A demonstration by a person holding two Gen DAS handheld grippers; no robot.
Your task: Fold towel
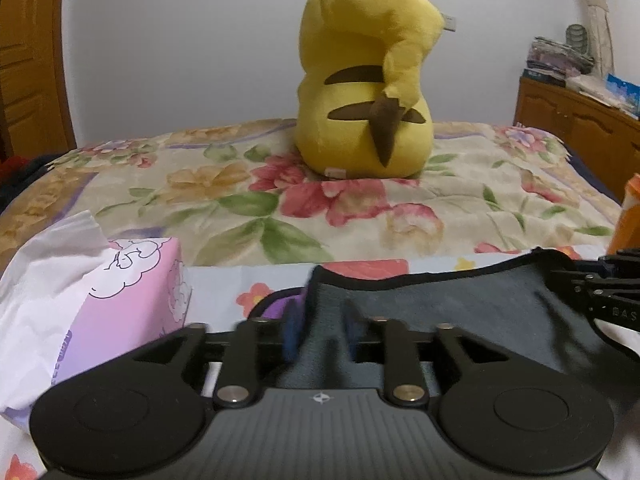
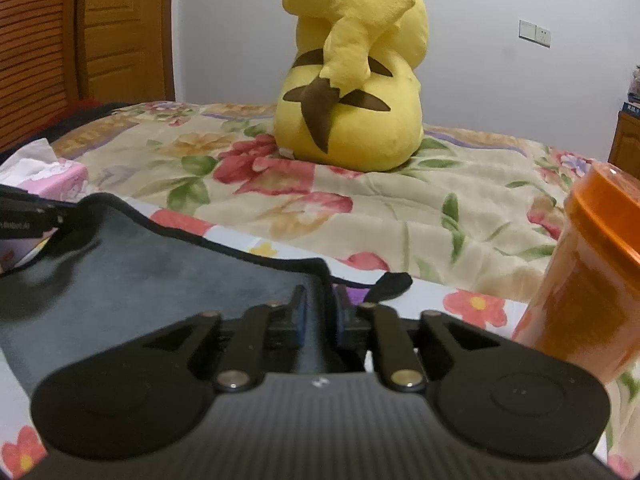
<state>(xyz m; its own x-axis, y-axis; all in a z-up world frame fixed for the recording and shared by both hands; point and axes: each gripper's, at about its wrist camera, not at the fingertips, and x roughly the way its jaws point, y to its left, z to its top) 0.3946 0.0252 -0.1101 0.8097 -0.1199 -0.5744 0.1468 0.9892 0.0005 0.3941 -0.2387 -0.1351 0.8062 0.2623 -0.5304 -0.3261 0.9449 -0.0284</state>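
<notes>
My left gripper (image 1: 320,330) has a fold of the dark grey towel (image 1: 460,312) between its blue-padded fingers (image 1: 290,334), which stand slightly parted, so I cannot tell whether they pinch it. My right gripper (image 2: 318,320) straddles the towel's black-trimmed corner the same way, its pads near the cloth; whether they press it I cannot tell. The towel lies on the flowered sheet (image 2: 472,304) between my two tools. A pink tissue box (image 1: 120,292) sits to the left, an orange jar (image 2: 588,280) to the right, and a yellow Pikachu plush (image 1: 364,80) sits beyond on the floral quilt (image 1: 400,216).
</notes>
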